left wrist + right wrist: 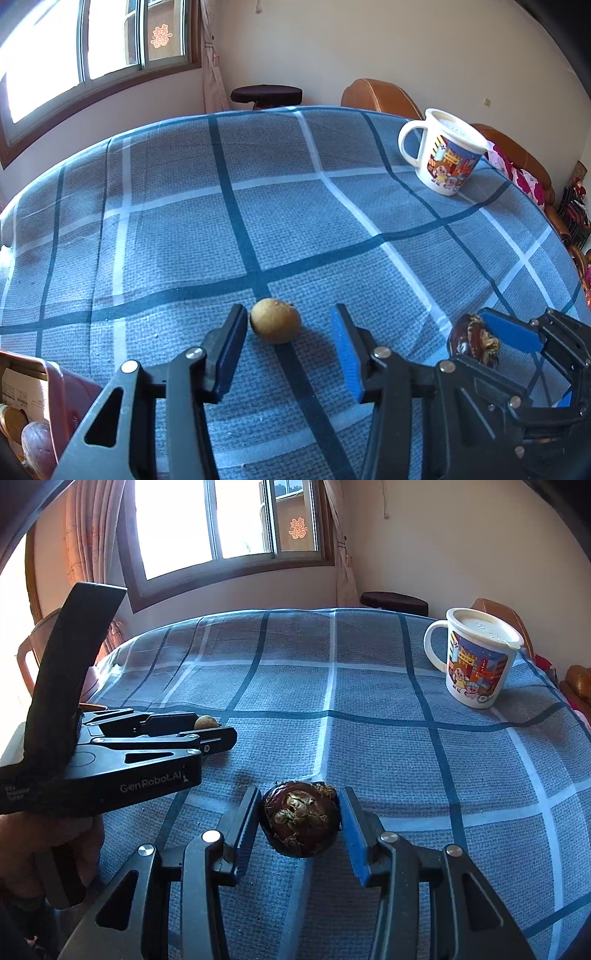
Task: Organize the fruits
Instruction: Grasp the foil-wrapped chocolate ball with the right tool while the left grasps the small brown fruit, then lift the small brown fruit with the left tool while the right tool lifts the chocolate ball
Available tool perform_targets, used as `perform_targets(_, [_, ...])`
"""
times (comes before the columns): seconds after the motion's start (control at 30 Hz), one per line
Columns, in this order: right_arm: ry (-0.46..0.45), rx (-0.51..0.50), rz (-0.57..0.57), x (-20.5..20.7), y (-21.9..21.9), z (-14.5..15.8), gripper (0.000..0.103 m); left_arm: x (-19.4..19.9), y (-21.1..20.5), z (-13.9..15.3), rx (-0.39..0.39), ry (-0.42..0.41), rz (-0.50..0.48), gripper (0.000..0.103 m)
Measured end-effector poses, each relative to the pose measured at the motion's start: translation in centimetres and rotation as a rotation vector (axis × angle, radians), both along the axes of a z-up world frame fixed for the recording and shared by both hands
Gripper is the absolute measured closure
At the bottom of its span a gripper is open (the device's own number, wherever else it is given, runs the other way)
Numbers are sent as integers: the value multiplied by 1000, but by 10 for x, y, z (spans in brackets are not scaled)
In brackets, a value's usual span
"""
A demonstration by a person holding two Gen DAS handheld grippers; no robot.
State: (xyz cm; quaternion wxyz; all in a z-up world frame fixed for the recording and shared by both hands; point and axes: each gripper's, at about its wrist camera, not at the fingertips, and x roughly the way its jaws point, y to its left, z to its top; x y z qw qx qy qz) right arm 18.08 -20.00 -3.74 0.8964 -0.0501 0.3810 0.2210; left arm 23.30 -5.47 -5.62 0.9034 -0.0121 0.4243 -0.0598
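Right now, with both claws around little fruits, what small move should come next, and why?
Probably close both: the left gripper is open, its left pad touching or nearly touching the small round tan fruit; the right gripper brackets the dark reddish-brown wrinkled fruit, which looks unclamped on the blue checked tablecloth.

A blue checked tablecloth (184, 221) carries a lidded cartoon mug (445, 155), a tan fruit (275, 320) and a dark fruit (300, 818).
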Motion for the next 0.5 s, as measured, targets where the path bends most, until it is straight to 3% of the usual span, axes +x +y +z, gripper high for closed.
perform_targets(0.03, [4, 1, 2, 1, 0, -1, 58, 3, 2, -2, -13, 17, 2, 57])
perform_targets(0.1, [11, 6, 2, 2, -1, -1, 58, 3, 4, 0, -27, 7, -3, 75])
perform_targets(0.5, [-39, 10, -10, -4, -3, 5, 58, -29, -1, 4, -37, -18, -59, 75])
